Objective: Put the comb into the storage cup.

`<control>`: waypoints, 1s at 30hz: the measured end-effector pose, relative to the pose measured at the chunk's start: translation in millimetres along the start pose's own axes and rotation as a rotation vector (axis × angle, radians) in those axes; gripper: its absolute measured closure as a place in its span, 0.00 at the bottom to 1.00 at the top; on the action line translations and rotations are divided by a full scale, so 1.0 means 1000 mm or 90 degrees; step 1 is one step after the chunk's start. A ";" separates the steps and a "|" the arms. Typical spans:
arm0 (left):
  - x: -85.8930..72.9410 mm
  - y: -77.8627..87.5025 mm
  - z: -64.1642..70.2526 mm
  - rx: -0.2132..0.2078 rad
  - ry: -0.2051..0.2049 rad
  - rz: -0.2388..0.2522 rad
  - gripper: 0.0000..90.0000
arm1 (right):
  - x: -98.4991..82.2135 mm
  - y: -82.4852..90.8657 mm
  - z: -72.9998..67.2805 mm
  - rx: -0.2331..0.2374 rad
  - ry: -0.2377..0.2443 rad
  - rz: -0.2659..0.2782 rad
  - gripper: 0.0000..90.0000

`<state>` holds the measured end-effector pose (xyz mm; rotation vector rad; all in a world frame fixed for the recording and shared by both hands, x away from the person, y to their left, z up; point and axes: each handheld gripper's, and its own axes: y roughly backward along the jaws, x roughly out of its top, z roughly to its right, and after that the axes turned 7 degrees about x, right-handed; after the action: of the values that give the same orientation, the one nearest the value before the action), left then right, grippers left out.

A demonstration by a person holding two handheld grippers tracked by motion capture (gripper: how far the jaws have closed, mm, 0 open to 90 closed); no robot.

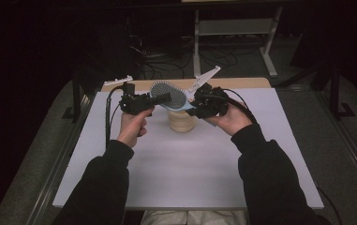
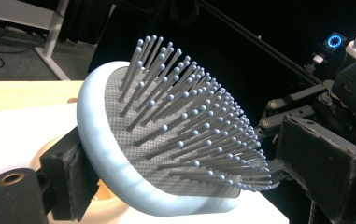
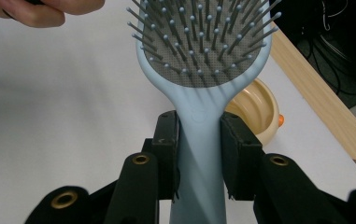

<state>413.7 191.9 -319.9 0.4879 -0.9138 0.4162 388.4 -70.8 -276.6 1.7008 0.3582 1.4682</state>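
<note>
A light blue hairbrush [image 1: 169, 93] with grey bristles is held level just above a pale wooden cup [image 1: 182, 123]. My right gripper [image 1: 191, 108] is shut on its handle; the right gripper view shows both pads [image 3: 166, 149] clamped on the handle [image 3: 199, 140], the head [image 3: 203, 51] beyond and the cup [image 3: 257, 109] underneath. My left gripper [image 1: 164, 98] stands wide open around the brush head [image 2: 175, 140]. One pad [image 2: 68, 172] rests against the head's back rim and the other jaw sits at the bristle tips. The bristles are not bent.
The cup stands on a white board [image 1: 185, 178] over a wooden table [image 1: 241, 83]. A small orange bit [image 3: 282, 120] shows at the cup's side. White desk legs [image 1: 270, 42] and cables lie on the dark floor behind. The person's hand [image 3: 35, 11] is close by.
</note>
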 end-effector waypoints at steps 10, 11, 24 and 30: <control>-0.002 -0.001 -0.008 -0.007 0.050 0.034 0.33 | -0.003 -0.004 0.001 -0.010 -0.004 0.002 0.76; -0.003 -0.001 -0.007 -0.011 0.062 0.042 0.36 | -0.003 -0.005 0.001 -0.014 -0.004 0.002 0.76; 0.008 -0.003 0.003 -0.046 0.061 0.043 0.59 | -0.004 -0.011 0.002 -0.034 -0.013 -0.001 0.76; 0.020 -0.004 0.019 -0.015 0.020 0.028 0.61 | -0.004 -0.010 0.004 -0.032 -0.024 0.011 0.76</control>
<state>414.8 180.5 -294.8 0.4401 -0.8998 0.4514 394.0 -69.5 -286.6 1.6923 0.2850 1.4435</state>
